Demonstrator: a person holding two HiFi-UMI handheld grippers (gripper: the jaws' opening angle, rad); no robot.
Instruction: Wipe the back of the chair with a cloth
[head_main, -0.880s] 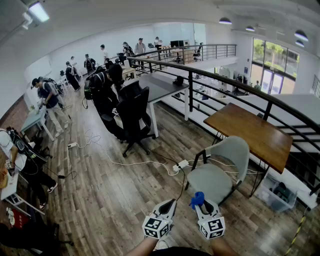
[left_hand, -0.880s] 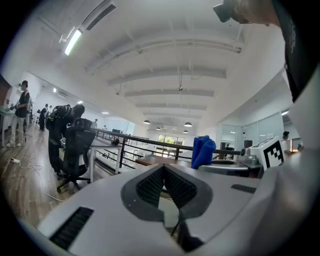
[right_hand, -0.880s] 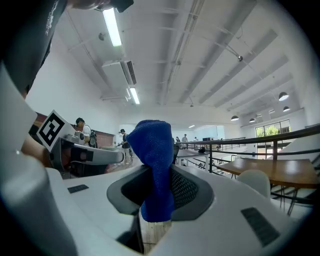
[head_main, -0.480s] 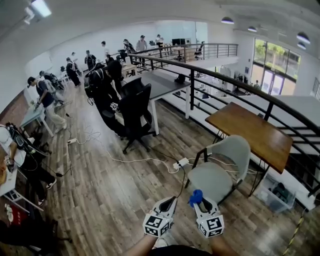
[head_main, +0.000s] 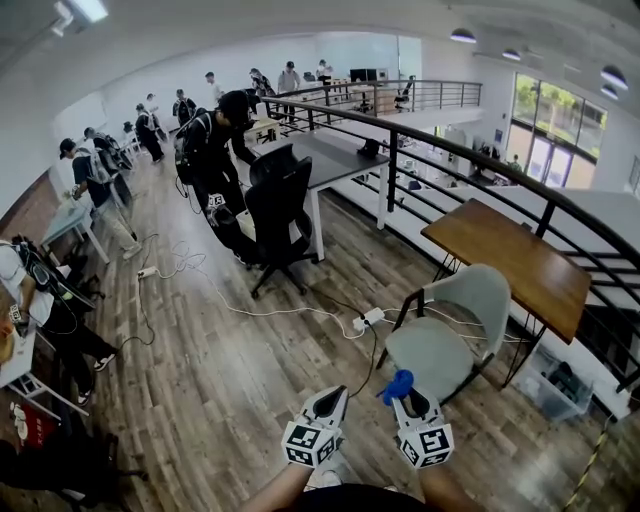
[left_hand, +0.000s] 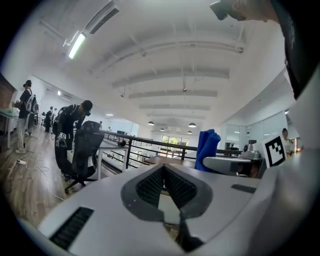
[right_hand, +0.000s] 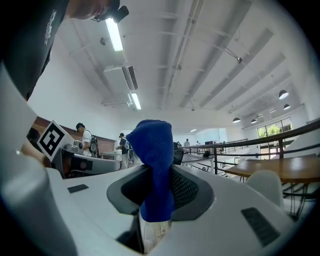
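A pale grey chair (head_main: 448, 335) with dark arms stands right of centre in the head view, its back (head_main: 478, 297) toward a wooden table. My right gripper (head_main: 408, 394) is held low in front of the seat, shut on a folded blue cloth (head_main: 397, 384) that sticks up from its jaws. In the right gripper view the blue cloth (right_hand: 155, 186) fills the middle and the chair's back (right_hand: 266, 185) shows at lower right. My left gripper (head_main: 331, 400) hangs beside the right one, shut with nothing in it. The left gripper view shows the cloth (left_hand: 206, 149) at right.
A wooden table (head_main: 508, 263) stands behind the chair by a black railing (head_main: 470, 165). A white cable and power strip (head_main: 365, 320) lie on the wood floor left of the chair. A black office chair (head_main: 277, 215) and several people stand farther back. A grey bin (head_main: 556, 388) sits at the right.
The head view has shifted slightly, so the chair and both grippers sit a little further right and lower. Both grippers keep their hold and spacing. A person in black has come nearer the black office chair.
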